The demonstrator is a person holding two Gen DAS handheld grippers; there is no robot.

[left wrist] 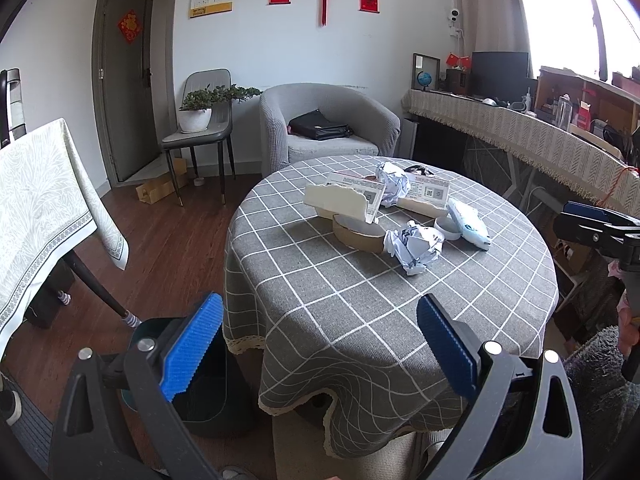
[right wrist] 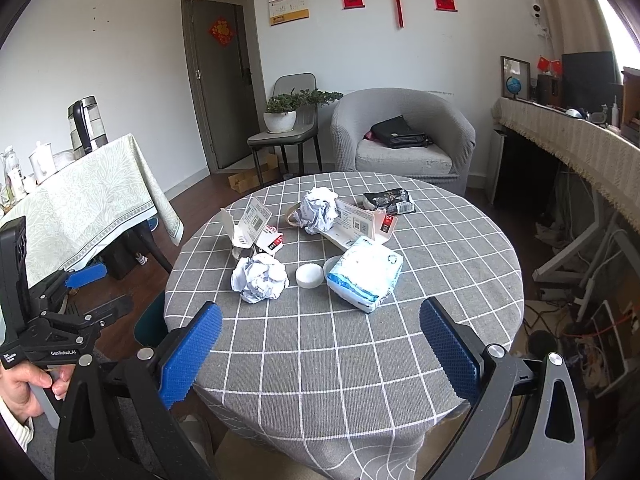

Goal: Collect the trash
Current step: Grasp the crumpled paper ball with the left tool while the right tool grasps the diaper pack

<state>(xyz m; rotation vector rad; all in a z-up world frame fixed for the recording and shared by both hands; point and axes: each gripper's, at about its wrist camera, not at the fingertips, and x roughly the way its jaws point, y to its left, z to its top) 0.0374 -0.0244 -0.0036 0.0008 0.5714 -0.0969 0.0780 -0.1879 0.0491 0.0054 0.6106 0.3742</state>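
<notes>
Trash lies on a round table with a grey checked cloth. A crumpled paper ball sits nearest, a second ball farther back. Beside them are a white lid, a pale blue tissue pack, torn card packaging and a black wrapper. The left wrist view shows the near ball, a brown tape roll and the pack. My left gripper is open at the table's left edge. My right gripper is open over the near edge. Both are empty.
A dark bin stands on the floor left of the table, under my left gripper. A cloth-covered side table with a kettle is at the left. A grey armchair with a black bag and a chair with a potted plant stand behind.
</notes>
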